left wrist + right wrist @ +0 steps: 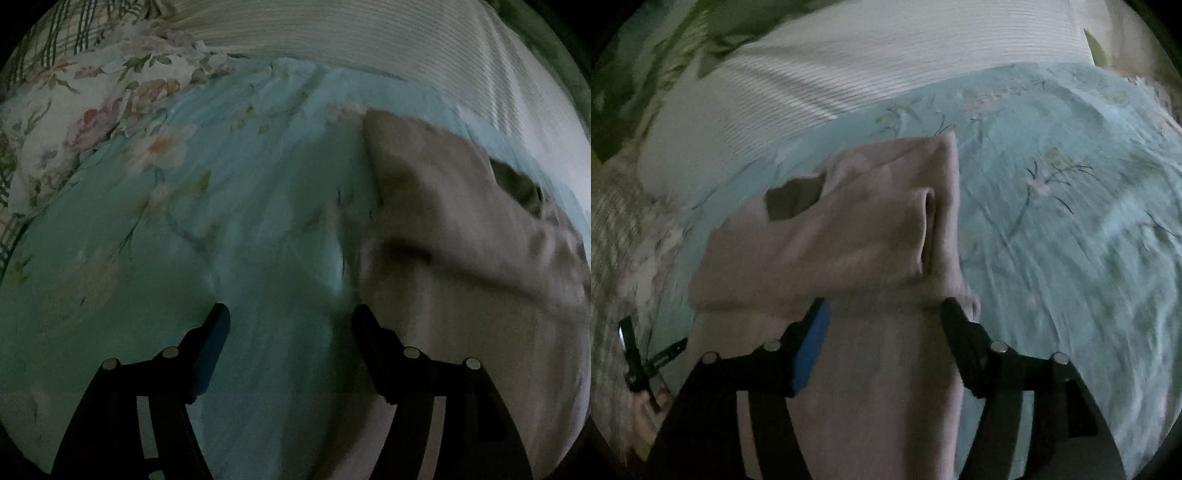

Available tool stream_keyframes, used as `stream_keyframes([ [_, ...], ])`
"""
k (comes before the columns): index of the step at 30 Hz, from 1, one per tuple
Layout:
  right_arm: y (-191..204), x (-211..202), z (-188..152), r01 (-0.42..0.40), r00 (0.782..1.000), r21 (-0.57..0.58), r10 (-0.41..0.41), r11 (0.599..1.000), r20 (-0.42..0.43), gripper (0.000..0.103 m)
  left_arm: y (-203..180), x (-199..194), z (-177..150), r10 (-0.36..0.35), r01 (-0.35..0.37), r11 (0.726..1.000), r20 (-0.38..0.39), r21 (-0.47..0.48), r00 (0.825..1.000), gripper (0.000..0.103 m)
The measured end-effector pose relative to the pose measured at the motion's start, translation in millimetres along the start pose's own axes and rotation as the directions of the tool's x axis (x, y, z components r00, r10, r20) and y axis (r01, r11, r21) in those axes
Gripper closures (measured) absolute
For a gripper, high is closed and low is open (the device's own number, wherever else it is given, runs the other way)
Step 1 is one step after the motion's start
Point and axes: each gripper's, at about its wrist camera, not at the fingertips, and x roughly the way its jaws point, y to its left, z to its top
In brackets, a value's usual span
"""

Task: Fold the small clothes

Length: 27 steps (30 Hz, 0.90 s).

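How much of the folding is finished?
Looks done: the pink garment lies on the blue sheet with one layer folded over. In hand: nothing; the right hand-held gripper is open above the garment, and the left hand-held gripper is open over the sheet. Left: probably another fold or smoothing.

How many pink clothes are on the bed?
1. A single pink garment lies partly folded on the light blue floral bedsheet, below the open right gripper. More clothes may lie outside these views.
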Motion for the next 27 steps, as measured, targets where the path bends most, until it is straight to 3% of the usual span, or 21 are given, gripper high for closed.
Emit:
stream_keyframes([
  [2,5.0,-7.6,-15.9,-0.022,1.0,-0.008,0.022,1.0,-0.021,0.038,6.9,-9.5,-21.9,-0.04,0.041,0.999,-0.036,0.029,0.999,0.034],
  [8,-13.0,-47.8,-73.3,-0.013,0.999,0.026,0.014,1.0,-0.048,0.038,14.8,-46.2,-78.5,-0.046,0.054,0.99,-0.06,0.133,0.997,0.034],
  [16,-33.2,-84.3,-134.6,-0.1,0.988,0.03,0.102,0.995,-0.114,0.038,29.9,-96.4,-151.4,-0.104,0.127,0.968,-0.115,0.218,0.988,0.033],
  [18,-30.3,-92.2,-143.9,-0.131,0.984,0.011,0.132,0.991,-0.117,0.038,30.3,-106.0,-158.7,-0.113,0.138,0.961,-0.117,0.238,0.987,0.033],
  [20,-26.5,-96.6,-151.7,-0.166,0.978,-0.018,0.162,0.986,-0.133,0.038,31.4,-116.7,-160.7,-0.185,0.211,0.954,-0.134,0.212,0.973,0.032],
  [22,-24.3,-100.2,-162.3,-0.18,0.973,-0.043,0.172,0.983,-0.152,0.038,27.0,-124.7,-160.5,-0.251,0.275,0.945,-0.143,0.18,0.957,0.024],
  [27,-23.8,-97.9,-196.8,-0.218,0.954,-0.083,0.194,0.972,-0.23,0.037,9.9,-121.6,-173.1,-0.182,0.216,0.944,-0.152,0.25,0.972,0.023],
])
